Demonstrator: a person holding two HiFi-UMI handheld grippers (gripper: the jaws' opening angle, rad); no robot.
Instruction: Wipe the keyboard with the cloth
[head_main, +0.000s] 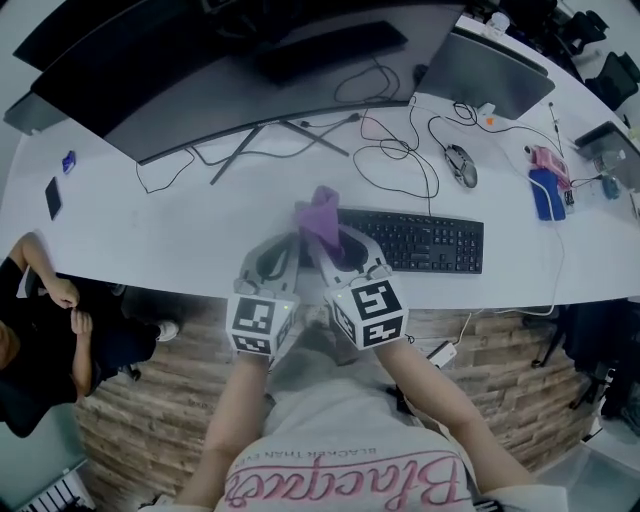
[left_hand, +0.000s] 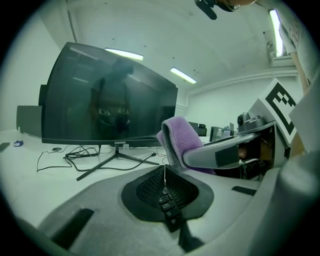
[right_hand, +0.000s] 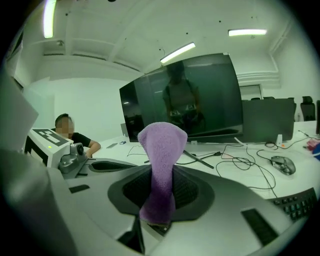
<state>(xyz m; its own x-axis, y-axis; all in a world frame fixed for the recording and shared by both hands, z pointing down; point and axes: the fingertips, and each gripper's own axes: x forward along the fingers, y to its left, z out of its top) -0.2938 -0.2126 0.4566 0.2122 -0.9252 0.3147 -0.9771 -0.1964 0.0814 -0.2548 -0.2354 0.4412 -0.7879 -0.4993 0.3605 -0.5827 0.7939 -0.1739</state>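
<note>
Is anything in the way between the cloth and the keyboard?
Nothing visible. The right gripper holds the cloth at the keyboard's left end; the left gripper sits beside it, off the keys.

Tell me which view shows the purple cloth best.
Right gripper view: the purple cloth stands centred, clamped in the right gripper. The head view shows only its bunched top; the left gripper view shows one fold, partly behind a jaw.
</note>
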